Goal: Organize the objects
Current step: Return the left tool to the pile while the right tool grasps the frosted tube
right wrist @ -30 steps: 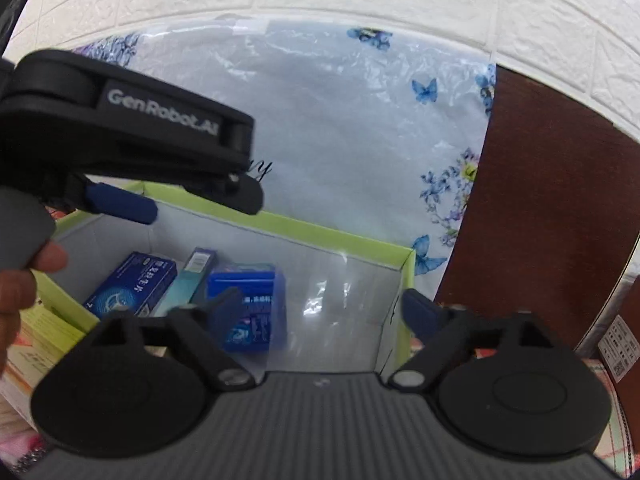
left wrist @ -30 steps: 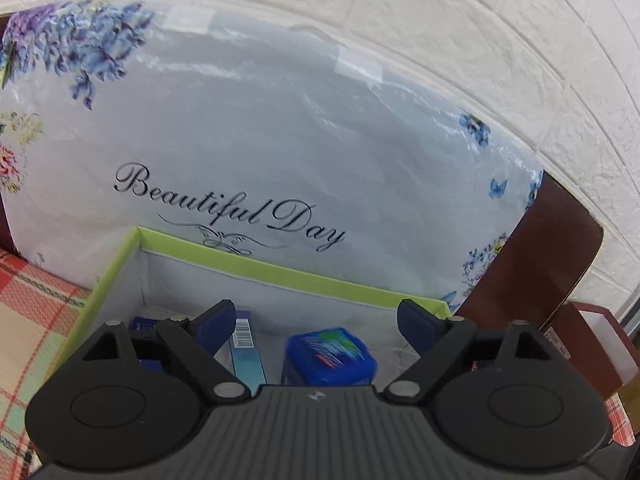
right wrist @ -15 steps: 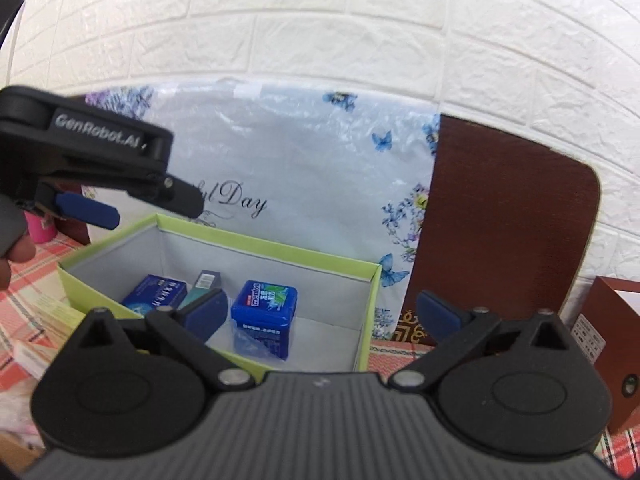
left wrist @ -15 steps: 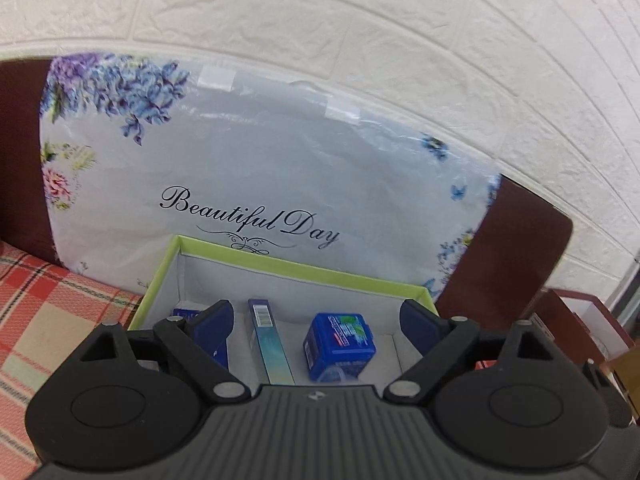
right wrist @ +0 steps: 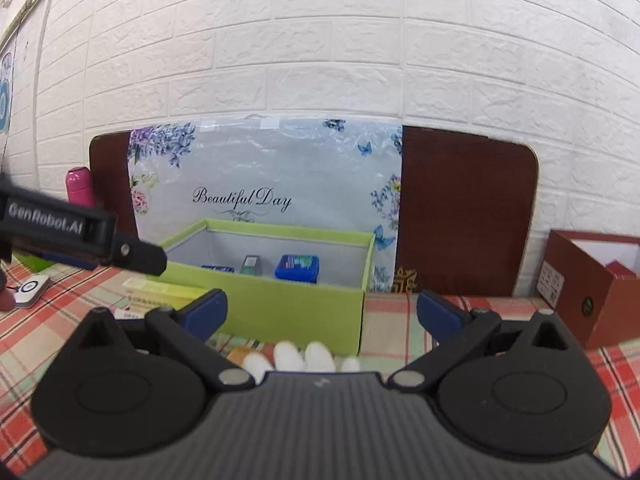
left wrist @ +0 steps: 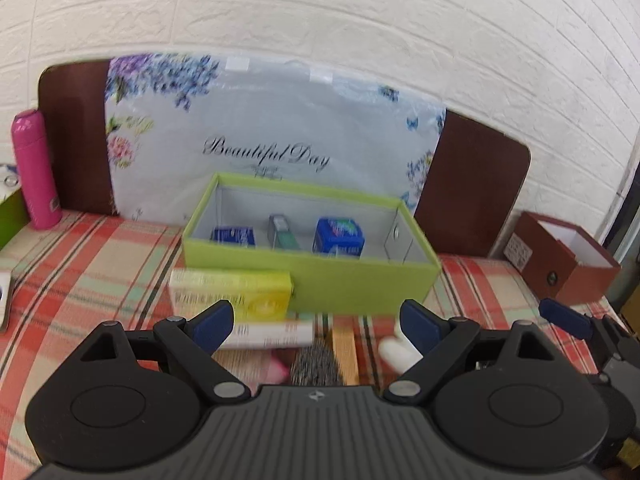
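A green open box [left wrist: 360, 280] [right wrist: 296, 304] stands on the plaid cloth and holds a dark blue box [left wrist: 234, 236], a teal tube box [left wrist: 284, 234] and a blue tub [left wrist: 339, 236] [right wrist: 298, 267]. In front of it lie a yellow box [left wrist: 232, 292] [right wrist: 160, 290], a white tube box [left wrist: 272, 334], a wooden strip [left wrist: 345, 350] and white rounded pieces [right wrist: 304, 356]. My left gripper [left wrist: 318, 322] is open and empty, above these loose items. My right gripper [right wrist: 320, 310] is open and empty, in front of the green box.
A floral "Beautiful Day" bag [left wrist: 276, 136] leans on a brown board [left wrist: 472, 184] against the white brick wall. A pink bottle [left wrist: 34, 168] stands at the left. A brown open box [left wrist: 568, 260] [right wrist: 588, 276] stands at the right. A white round device [right wrist: 30, 288] lies at the left.
Both grippers have pulled back from over the green box, so the whole box and the loose items in front of it now show. Both stay open.
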Motion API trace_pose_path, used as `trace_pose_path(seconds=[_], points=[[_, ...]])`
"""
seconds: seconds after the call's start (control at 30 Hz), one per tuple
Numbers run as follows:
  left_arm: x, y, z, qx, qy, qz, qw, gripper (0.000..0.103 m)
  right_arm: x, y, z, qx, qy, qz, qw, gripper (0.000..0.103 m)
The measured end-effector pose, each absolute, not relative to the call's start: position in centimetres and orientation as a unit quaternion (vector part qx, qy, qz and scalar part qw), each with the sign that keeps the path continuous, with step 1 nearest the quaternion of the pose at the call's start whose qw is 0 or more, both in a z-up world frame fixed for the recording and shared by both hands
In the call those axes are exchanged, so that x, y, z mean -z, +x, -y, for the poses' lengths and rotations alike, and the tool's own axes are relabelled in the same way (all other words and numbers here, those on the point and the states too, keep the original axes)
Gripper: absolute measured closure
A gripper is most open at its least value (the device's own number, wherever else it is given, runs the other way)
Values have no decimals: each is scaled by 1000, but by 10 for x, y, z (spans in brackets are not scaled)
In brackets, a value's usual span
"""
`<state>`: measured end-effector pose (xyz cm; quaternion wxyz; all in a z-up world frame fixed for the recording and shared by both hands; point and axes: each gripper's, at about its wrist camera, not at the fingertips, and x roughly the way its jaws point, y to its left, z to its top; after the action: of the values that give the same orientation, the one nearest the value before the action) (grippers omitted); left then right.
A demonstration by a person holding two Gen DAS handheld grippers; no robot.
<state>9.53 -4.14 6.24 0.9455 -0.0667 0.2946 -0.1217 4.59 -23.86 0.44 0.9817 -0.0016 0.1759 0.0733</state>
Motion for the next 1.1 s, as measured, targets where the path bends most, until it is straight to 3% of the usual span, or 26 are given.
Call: trace_pose_path(seconds=[0.63, 0.97, 1.1], points=[[-4, 44, -2, 124, -86, -354, 923, 10, 50, -18, 231, -68, 9, -260, 963, 0], [0, 74, 18, 219, -19, -313, 924, 12, 72, -35, 235, -59, 22, -293, 954, 0], [15, 95, 29, 229, 6, -339, 912, 13, 74, -37, 242, -48, 24, -298, 953, 0]])
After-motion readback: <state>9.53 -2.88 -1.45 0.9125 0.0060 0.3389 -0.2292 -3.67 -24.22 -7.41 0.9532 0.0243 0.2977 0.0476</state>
